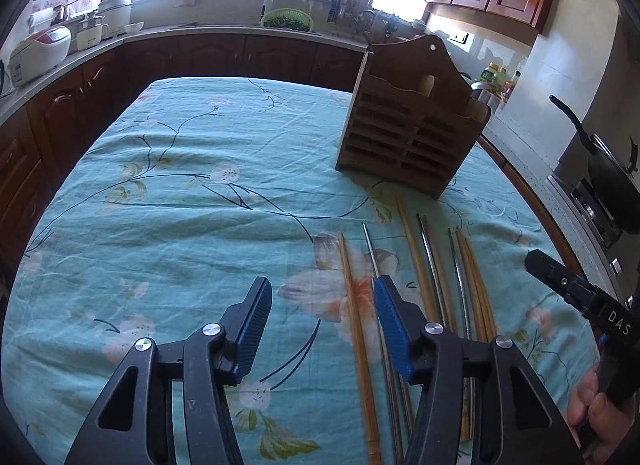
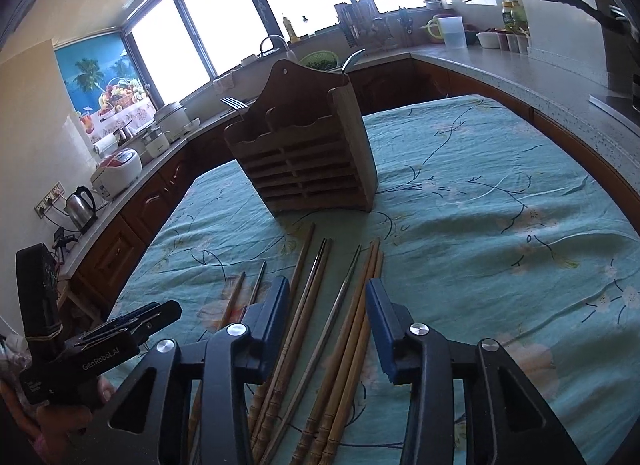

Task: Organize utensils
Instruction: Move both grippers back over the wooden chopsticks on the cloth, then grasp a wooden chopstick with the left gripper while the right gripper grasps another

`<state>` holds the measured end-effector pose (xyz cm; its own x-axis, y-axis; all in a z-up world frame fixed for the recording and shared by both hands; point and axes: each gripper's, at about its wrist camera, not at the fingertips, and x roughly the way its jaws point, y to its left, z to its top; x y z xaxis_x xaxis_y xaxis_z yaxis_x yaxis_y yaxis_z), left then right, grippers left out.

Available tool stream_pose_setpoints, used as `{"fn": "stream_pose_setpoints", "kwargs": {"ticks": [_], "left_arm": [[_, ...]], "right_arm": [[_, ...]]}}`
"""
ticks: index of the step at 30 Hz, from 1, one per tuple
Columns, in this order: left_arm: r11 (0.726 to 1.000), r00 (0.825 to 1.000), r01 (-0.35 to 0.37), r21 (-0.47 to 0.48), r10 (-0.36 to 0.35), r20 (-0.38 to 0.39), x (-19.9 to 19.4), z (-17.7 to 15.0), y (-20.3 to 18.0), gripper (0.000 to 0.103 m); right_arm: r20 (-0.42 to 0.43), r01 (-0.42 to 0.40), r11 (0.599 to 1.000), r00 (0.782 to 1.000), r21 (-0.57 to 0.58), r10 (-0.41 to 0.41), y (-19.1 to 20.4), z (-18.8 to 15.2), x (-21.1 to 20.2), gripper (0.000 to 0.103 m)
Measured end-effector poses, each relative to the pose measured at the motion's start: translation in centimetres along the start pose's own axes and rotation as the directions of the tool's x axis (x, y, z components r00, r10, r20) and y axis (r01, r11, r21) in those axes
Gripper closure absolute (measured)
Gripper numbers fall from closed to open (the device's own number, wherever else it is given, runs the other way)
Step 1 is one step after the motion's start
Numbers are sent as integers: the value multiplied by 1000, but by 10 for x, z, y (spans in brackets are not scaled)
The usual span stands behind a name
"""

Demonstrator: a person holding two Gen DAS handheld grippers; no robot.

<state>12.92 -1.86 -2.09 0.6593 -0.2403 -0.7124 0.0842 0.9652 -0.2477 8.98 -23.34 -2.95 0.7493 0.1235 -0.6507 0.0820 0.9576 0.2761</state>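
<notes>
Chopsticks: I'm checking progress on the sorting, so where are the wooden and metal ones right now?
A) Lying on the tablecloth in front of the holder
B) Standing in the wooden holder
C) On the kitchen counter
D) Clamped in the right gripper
A: the chopsticks lie flat on the tablecloth in front of the wooden holder, and the open right gripper above them grips none.

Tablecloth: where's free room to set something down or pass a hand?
Free: tablecloth left of the wooden holder and chopsticks; in the right wrist view, the stretch right of the holder toward the counter. Crowded: the strip before the holder, under both open grippers, left gripper, right gripper.
</notes>
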Motion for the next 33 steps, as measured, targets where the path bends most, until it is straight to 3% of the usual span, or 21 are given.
{"fn": "stream_pose_setpoints", "kwargs": {"ticks": [3, 8, 12, 16, 24, 29, 33], "left_arm": [[1000, 999, -9, 29, 10, -36, 14, 9, -6, 55], [998, 996, 3, 57, 2, -89, 39, 19, -13, 65], [997, 993, 4, 72, 4, -115, 56, 23, -16, 65], [997, 989, 7, 73, 4, -149, 75, 24, -14, 71], [994, 992, -3, 107, 17, -129, 87, 25, -18, 76], [995, 991, 23, 95, -10, -135, 85, 26, -13, 77], [996, 990, 43, 76, -32, -139, 83, 26, -8, 77]], "right_arm": [[-53, 1, 1000, 999, 6, 0, 0, 2, 20, 72], [-130, 26, 1000, 991, 8, -24, -4, 4, 50, 74], [-161, 43, 999, 986, 19, -39, -10, 5, 66, 79], [-168, 65, 998, 984, 3, -64, -11, 13, 76, 81], [-181, 108, 991, 976, -78, -120, -3, 17, 91, 84], [-183, 57, 998, 982, 7, -55, -18, 18, 82, 81], [-178, 48, 998, 983, 32, -42, -29, 14, 75, 88]]}}
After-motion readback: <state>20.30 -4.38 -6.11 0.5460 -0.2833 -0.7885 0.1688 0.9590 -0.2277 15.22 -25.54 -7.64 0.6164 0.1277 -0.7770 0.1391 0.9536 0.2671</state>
